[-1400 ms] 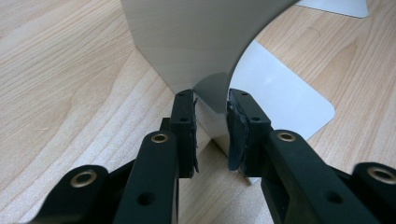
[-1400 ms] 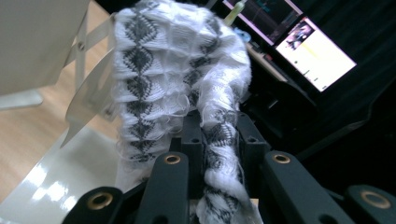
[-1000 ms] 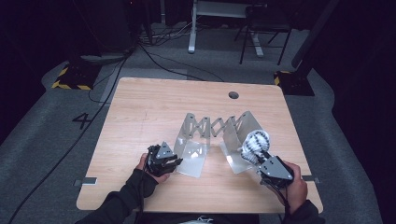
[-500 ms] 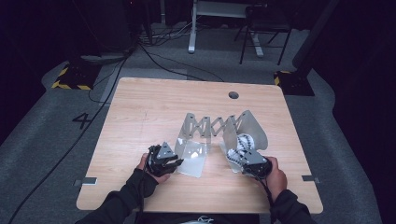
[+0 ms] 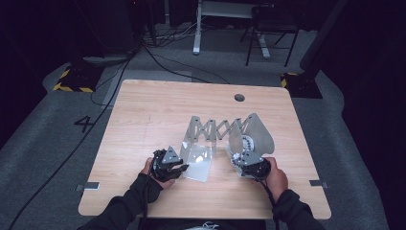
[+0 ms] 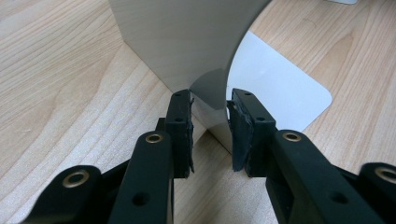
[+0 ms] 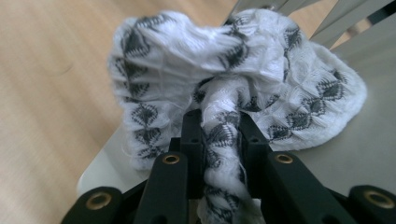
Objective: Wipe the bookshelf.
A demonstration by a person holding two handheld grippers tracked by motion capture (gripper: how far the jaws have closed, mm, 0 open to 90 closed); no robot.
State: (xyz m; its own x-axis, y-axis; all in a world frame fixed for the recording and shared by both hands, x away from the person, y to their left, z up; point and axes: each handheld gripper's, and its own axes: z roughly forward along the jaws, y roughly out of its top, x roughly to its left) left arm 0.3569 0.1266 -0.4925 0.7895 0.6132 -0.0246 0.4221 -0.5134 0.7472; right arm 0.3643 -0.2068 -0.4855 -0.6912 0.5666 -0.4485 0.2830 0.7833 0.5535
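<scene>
High view: metal accordion rack (image 5: 220, 129) on wooden surface (image 5: 153, 110), both grippers at its plates | Left gripper (image 6: 210, 130) view: fingers apart, straddling a plate's edge | Right gripper (image 7: 222, 140) view: fingers clamped on patterned white cloth (image 7: 243, 79) lying on a rack plate.

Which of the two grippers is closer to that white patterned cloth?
Right. The right gripper is clamped on the white patterned cloth; the left gripper is across the metal rack, at its other end plate.

Woven cloth (image 7: 243, 84), glossy metal rack (image 5: 225, 134), wooden table (image 5: 158, 110)
</scene>
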